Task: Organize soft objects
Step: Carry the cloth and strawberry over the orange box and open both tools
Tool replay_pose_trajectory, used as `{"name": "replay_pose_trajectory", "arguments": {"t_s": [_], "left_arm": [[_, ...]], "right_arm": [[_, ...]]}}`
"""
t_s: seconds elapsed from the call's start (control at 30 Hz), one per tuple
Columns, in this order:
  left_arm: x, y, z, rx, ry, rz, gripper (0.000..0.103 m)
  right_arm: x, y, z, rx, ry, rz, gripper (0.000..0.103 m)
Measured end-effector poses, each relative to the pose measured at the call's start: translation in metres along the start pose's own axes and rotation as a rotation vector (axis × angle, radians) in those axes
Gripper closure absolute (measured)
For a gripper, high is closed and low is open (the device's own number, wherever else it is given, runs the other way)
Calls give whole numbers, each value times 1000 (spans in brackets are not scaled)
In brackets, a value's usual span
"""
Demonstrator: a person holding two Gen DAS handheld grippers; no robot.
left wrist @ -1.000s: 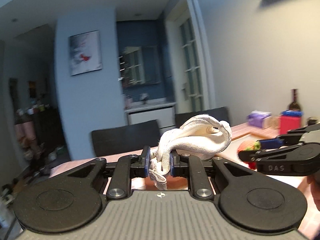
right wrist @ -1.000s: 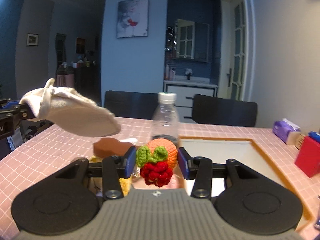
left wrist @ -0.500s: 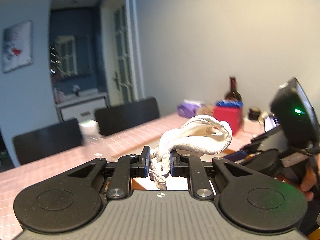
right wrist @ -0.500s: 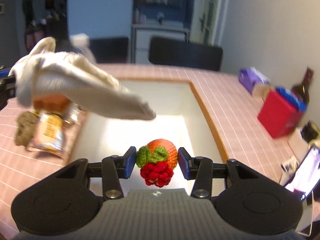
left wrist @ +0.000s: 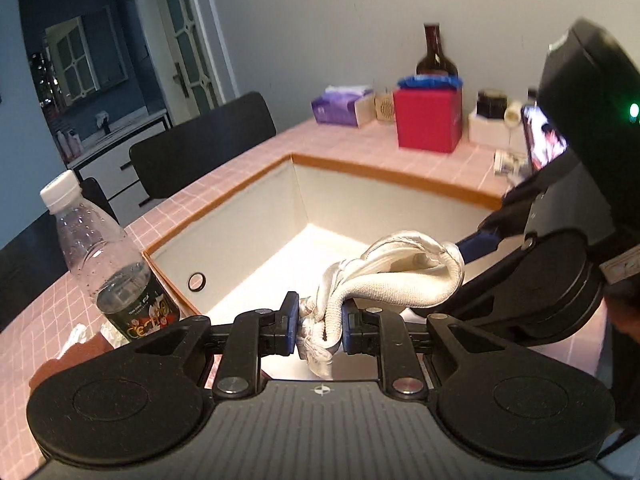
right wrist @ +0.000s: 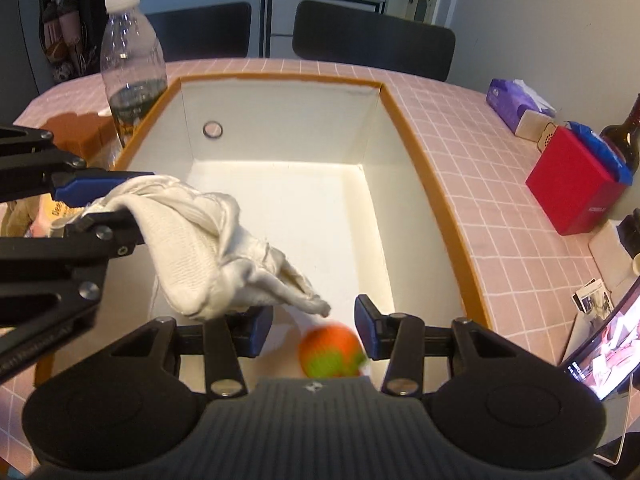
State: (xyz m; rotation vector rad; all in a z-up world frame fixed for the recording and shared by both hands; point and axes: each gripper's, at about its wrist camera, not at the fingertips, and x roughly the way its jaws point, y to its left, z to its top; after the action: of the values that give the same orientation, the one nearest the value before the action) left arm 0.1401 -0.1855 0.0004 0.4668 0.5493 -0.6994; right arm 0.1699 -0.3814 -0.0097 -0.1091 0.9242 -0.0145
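Observation:
A white box with an orange-brown rim (left wrist: 384, 176) (right wrist: 424, 184) sits on the pink checked table. My left gripper (left wrist: 320, 328) hangs over its near left part. Its jaws are opening, with the cuff of a white knitted glove (left wrist: 400, 276) (right wrist: 200, 248) still pinched between the pads. The glove droops across the box. My right gripper (right wrist: 314, 330) stands open over the box's near end. An orange and green crochet ball (right wrist: 328, 350) shows blurred below its fingertips, close to the right pad and clear of the left one. One blue-tipped finger (left wrist: 478, 242) of the right gripper shows behind the glove.
A water bottle (left wrist: 108, 264) (right wrist: 130, 60) stands at the box's far left corner, with a brown block (right wrist: 76, 128) and snack packets beside it. Right of the box are a red box (right wrist: 572, 192), a purple tissue pack (right wrist: 516, 100), a dark bottle (left wrist: 436, 56) and a lit phone (right wrist: 608, 344).
Both grippers have swung down over the white box. The crochet ball has come out from between the right pads and sunk lower. The glove stays in the left gripper.

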Motion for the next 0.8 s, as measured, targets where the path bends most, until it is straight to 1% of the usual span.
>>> {"name": "replay_pose_trajectory", "arguments": {"t_s": [0.1,0.13,0.17,0.2,0.27,0.3,0.33,0.5,0.63,0.7,0.8], "left_arm": [[-2,-4,-1,7,8,14,73],[-2,-4,-1,6,8,13,73],[-3,-5,-1,7,7,15,73],[-4,-5,-1,9,7,19,70],[-5,-5,1,9,1,23,62],[-7,-5,2,7,-4,22,56],[-9,-4,3,4,-12,21,52],[-19,-1,5,-19,-42,18,50],[-30,1,6,-37,-80,24,50],[-37,2,6,-42,-98,18,50],[-45,4,6,-48,-115,24,50]], "right_arm": [[6,-3,2,-1,18,1,56],[7,-2,2,-3,22,1,54],[8,-2,2,-6,23,2,52],[7,-2,2,-9,21,2,49],[6,-1,3,-13,13,-2,44],[5,-1,3,-16,9,-7,41],[4,-1,3,-19,3,-13,40],[-3,1,3,-23,-28,-29,30],[-11,0,2,-20,-58,-44,26],[-19,-2,3,-7,-86,-50,20],[-32,-4,3,38,-123,-7,17]]}}
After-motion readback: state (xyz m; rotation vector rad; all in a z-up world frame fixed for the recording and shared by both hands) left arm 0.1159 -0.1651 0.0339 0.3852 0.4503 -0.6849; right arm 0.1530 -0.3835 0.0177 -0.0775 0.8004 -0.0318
